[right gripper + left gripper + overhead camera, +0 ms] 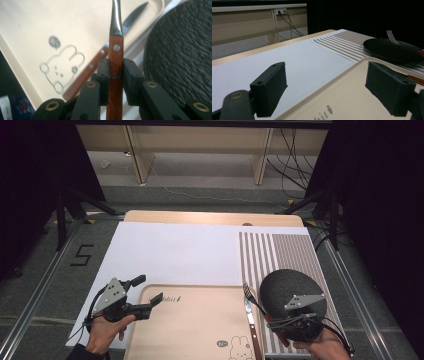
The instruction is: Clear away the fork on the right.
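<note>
Jaws of the right gripper (115,75) pinch a fork (115,57) by its wooden handle over the tray's (190,330) right edge, beside the plate (292,292), while left gripper (145,295) gapes wide, empty.

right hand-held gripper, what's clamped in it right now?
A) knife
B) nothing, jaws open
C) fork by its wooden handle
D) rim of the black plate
C: in the right gripper view the right hand-held gripper pads press both sides of the riveted wooden handle of the fork, while the knife lies on the tray and the black plate sits apart.
</note>
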Demonstrator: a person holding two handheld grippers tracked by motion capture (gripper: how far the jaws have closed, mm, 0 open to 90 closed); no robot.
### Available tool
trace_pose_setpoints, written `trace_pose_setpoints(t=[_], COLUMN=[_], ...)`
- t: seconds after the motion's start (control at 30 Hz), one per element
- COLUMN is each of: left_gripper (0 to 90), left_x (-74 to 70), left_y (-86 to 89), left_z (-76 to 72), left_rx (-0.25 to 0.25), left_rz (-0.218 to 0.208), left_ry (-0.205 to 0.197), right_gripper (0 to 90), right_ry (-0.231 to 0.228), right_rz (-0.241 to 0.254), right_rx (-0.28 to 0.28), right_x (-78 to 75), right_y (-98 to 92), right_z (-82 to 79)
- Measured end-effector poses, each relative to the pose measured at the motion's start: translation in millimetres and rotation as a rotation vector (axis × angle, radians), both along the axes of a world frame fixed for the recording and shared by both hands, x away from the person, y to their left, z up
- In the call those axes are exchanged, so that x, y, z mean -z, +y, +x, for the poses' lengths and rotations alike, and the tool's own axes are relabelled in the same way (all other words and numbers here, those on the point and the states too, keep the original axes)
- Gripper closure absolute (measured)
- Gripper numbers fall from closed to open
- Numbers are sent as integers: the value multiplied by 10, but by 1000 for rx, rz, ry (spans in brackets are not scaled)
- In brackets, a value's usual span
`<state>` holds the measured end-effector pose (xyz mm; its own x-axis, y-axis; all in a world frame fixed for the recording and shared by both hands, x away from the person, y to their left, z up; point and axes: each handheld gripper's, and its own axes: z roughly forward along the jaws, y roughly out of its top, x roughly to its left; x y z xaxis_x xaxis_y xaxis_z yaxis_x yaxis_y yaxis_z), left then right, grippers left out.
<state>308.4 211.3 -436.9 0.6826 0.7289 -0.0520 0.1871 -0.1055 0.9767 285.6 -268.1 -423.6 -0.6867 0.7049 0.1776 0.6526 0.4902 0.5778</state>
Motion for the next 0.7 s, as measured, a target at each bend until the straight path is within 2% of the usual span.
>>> trace_pose_setpoints(t=[0.03,0.07,0.1,0.13,0.17,0.2,0.23,0.27,0.43,0.5,0.53,0.57,0.67,0.7], left_gripper=[162,162,162,162,162,162,162,162,162,162,162,162,162,161], left_x=[-2,-3,-3,-1,1,2,3,3,0,3,3,-1,2,-3], left_y=[0,0,0,0,-1,-1,-2,-3,2,1,1,4,-1,3], left_z=[0,-1,-1,0,2,3,4,3,1,7,7,0,6,-2], left_rx=[1,1,1,1,2,0,0,0,0,8,6,0,7,1], left_rz=[1,1,1,2,1,1,2,2,0,-9,-7,2,-7,2], left_ry=[-1,-1,-1,-1,1,3,3,2,0,-6,-5,2,-6,0], right_gripper=[770,770,770,770,770,770,770,770,770,770,770,770,770,770], right_ry=[15,-4,-3,20,-11,7,-2,10,9,-3,15,17,21,41], right_rz=[8,8,11,17,29,27,28,25,19,47,52,62,71,83], right_rx=[20,8,16,25,21,38,31,35,11,8,4,1,-6,2], right_x=[-6,0,2,-2,21,10,12,0,7,19,7,8,6,2], right_y=[25,36,56,72,82,102,113,130,240,287,298,314,362,381], right_z=[-5,14,13,12,34,28,38,33,42,42,41,41,32,22])
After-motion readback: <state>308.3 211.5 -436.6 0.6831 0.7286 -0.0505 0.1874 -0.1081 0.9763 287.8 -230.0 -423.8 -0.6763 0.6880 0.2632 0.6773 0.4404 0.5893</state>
